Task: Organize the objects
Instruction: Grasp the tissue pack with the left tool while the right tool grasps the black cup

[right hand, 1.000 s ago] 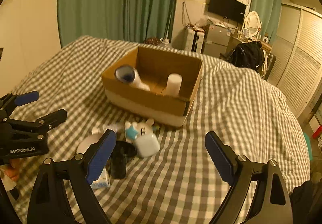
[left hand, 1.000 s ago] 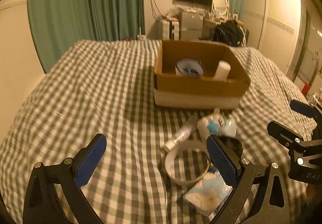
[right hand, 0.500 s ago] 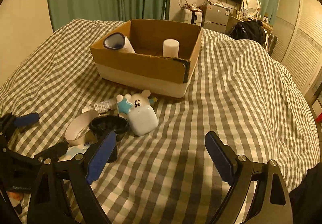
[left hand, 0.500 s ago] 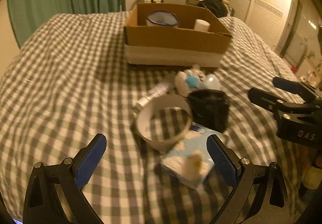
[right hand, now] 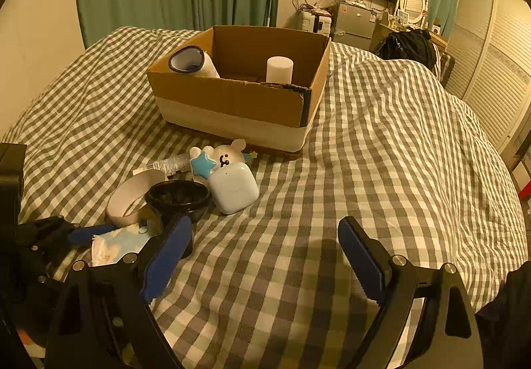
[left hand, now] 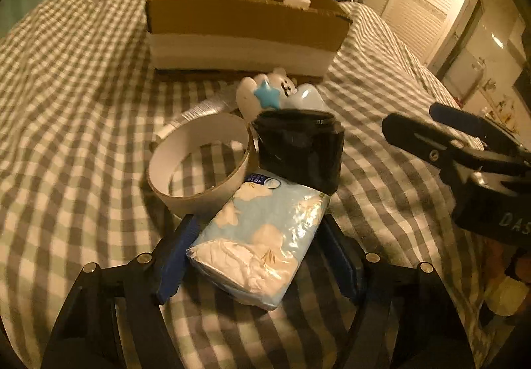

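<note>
Through the left wrist camera we see our left gripper [left hand: 257, 256] with its blue pads on either side of the tissue pack [left hand: 262, 236], touching or nearly touching it, though we cannot tell if they squeeze; just past the fingertips sit a tape ring [left hand: 199, 163] and a black jar [left hand: 300, 150], and farther ahead the cardboard box [left hand: 245, 27]. Through the right wrist camera our right gripper [right hand: 262, 256] has its fingers spread wide over bare checked bedspread [right hand: 381, 143], holding nothing, with the tissue pack left of its left finger, beside the jar.
</note>
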